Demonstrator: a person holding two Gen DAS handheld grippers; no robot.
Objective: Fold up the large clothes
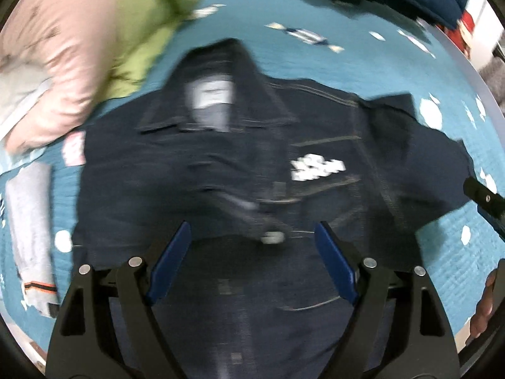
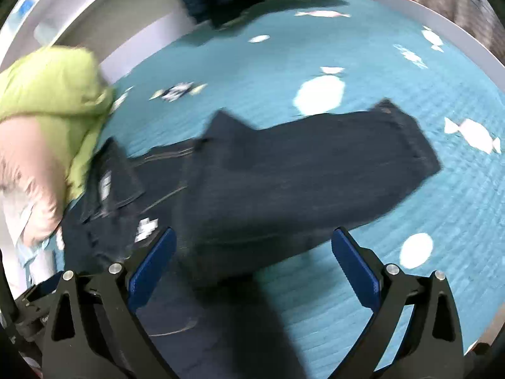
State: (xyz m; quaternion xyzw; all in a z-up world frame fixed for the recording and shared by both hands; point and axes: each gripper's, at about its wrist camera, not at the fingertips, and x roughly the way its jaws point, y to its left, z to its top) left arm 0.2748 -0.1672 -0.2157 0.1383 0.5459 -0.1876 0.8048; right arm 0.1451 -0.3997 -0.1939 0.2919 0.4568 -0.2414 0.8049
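A dark denim jacket (image 1: 252, 164) lies spread front-up on the teal bedspread (image 1: 363, 57), collar away from the left claw (image 1: 252, 252) and one sleeve (image 2: 315, 170) stretched out ahead of the right claw (image 2: 252, 262). Both claws hang above the cloth with their blue pads spread wide and nothing between them; neither one pinches the jacket. The body of the jacket sits directly beneath and ahead of the left claw, its white chest patch (image 1: 317, 169) a little to that claw's right. The sleeve runs off ahead and to the right of the right claw, cuff farthest out.

It looks to me like the early part of the fold: the garment is laid flat but no fold is made yet. Both views are smeared, so fine detail is lost. A pile of green and pink clothes (image 1: 94, 38) sits off beyond the left claw's left side, just touching the jacket's shoulder.

Next, I'd guess, the right claw needs to drop onto the sleeve near its cuff, close on it, and carry it across the chest.
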